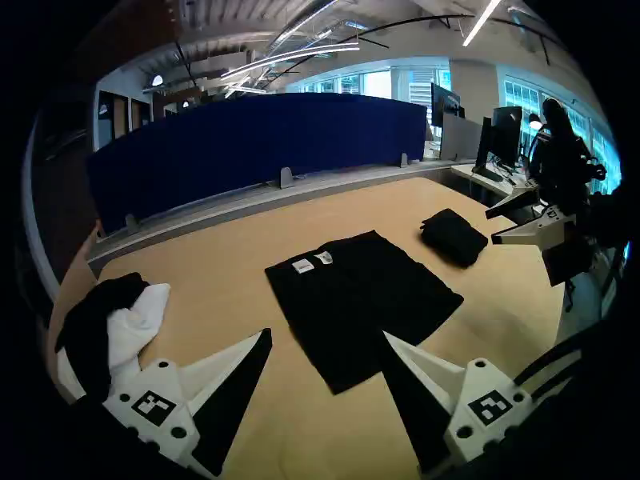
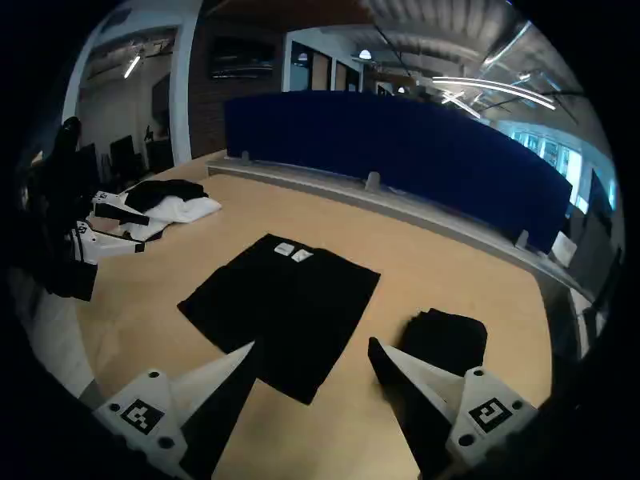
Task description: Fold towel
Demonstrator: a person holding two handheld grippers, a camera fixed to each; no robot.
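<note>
Worktop (image 1: 240, 264) with the black towel (image 1: 360, 304) lying flat at its middle, and a folded cloth (image 1: 454, 236) apart from it, nearer the right edge. Left tool (image 1: 326, 334) and right tool (image 2: 312, 343) hover above, both spread and empty. Folding appears not yet begun; next, each tool probably needs to pinch a towel corner.

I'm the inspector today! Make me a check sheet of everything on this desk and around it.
Surface: wooden table, bare wood looks clean.
Job's things: black towel spread flat, two white labels near one edge.
Clutter: folded black cloth beside the towel; heap of black and white cloths at the other end.
Grippers: left claw and right claw both open, aimed at the towel, holding nothing.
Cables: what looks like a dark cable beside the left claw.
Surroundings: blue divider along the table's far side, monitors, ceiling lights.
</note>
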